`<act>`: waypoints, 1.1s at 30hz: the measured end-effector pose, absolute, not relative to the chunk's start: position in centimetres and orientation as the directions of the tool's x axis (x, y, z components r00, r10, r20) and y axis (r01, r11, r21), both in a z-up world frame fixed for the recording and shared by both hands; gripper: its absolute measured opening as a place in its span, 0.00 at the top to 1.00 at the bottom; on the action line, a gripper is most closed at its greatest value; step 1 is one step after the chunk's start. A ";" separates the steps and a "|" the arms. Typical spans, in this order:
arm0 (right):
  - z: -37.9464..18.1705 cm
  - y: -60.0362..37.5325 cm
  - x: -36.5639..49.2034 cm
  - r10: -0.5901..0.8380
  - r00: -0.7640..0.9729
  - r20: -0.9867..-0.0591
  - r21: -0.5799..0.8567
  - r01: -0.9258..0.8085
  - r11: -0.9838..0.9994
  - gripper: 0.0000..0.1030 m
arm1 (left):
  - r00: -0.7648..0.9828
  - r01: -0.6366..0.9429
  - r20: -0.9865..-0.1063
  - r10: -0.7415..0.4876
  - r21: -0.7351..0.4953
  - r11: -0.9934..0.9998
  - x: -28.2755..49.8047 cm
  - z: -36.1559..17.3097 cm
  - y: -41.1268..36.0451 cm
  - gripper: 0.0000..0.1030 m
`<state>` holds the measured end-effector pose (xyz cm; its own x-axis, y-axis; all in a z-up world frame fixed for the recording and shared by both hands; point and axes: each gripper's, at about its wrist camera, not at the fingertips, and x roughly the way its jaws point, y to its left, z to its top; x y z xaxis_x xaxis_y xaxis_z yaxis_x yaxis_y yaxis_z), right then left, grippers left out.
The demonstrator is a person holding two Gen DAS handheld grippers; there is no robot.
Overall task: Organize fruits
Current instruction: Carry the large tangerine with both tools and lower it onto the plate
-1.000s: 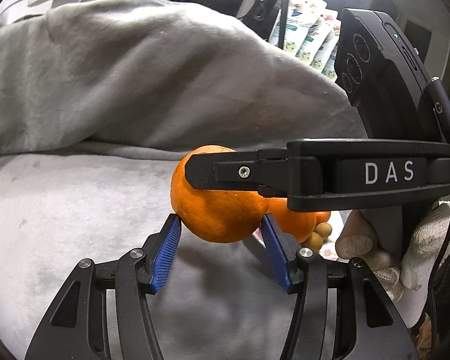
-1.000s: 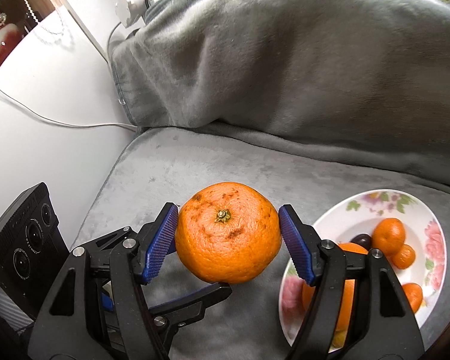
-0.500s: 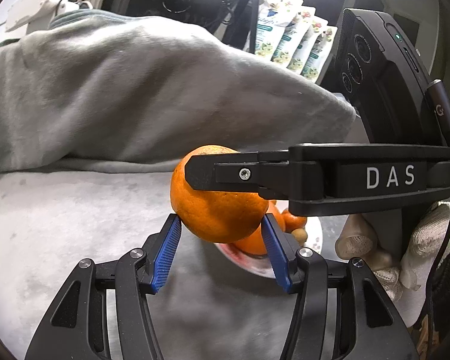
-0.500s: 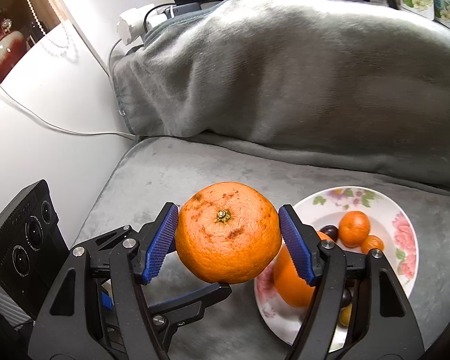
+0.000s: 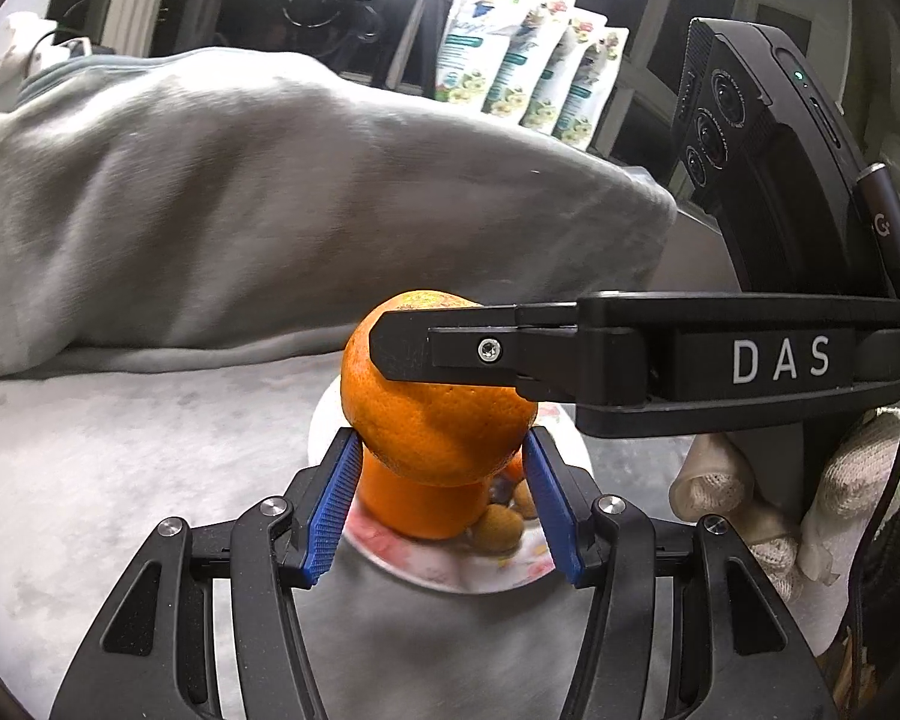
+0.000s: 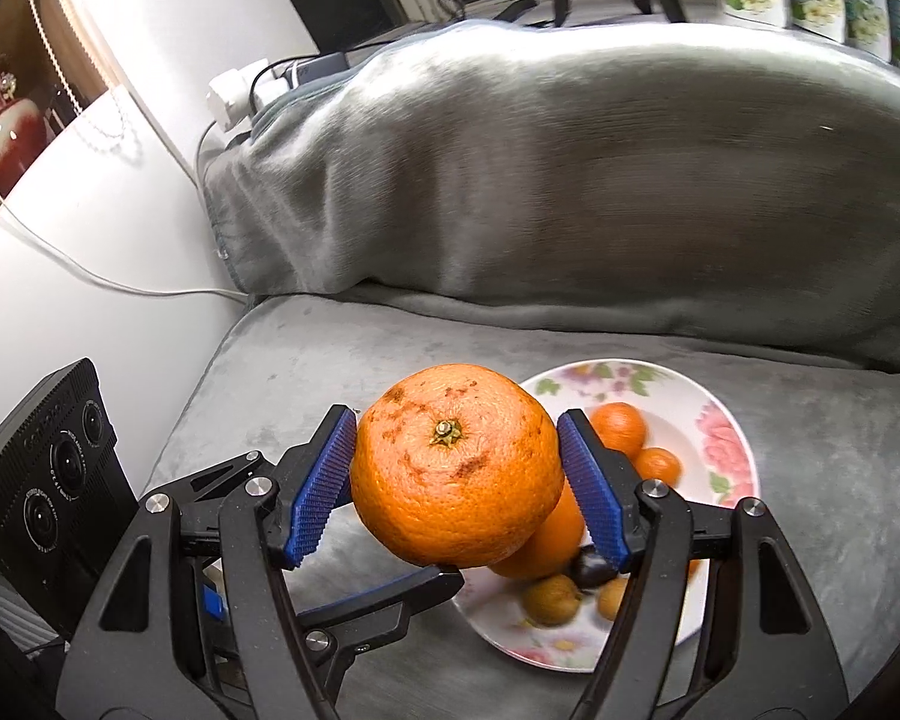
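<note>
Well, the flowered plate [image 6: 681, 399] lies on the gray cushion [image 6: 330, 354] in front of a gray blanket [image 6: 570, 180], and it carries several fruits: a second big orange [image 6: 549, 540], two small mandarins [image 6: 618, 426] near the far rim, one dark fruit [image 6: 591, 567] and two small brownish fruits [image 6: 552, 600] at the near side. The large orange [image 6: 456, 486] itself is in the air above the near-left edge of the plate, stem end towards the right wrist camera. The right gripper [image 6: 456, 423] holds it – both blue pads [image 6: 321, 483] press on its sides. The left gripper [image 5: 441, 441] comes from below; its pad tips meet the lower flanks of the fruit, but I cannot tell if they really squeeze it or only stand beside it. Only the left wrist view shows the gloved hand [image 5: 810, 510] that carries the right gripper, and a row of printed pouches [image 5: 528, 78] behind the blanket – there the held orange hides most of the plate. Only the right wrist view shows the whole plate, and also a white power strip [image 6: 234, 96] and its cable on the white surface at left.
</note>
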<state>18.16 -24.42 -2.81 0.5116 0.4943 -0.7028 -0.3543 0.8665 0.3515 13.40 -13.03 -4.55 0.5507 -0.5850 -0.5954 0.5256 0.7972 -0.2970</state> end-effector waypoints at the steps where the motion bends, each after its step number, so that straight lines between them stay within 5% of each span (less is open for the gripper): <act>1: -2.8 -24.8 18.1 0.492 0.514 -0.702 0.352 -0.350 0.868 0.30 | 0.549 0.530 -0.597 -0.586 -0.294 0.796 13.5 -4.5 -13.4 0.47; 33: -5.6 -31.2 18.6 0.470 0.490 -0.734 0.425 -0.209 0.881 0.29 | 0.490 0.588 -0.658 -0.572 -0.234 0.774 14.2 -6.4 -19.0 0.47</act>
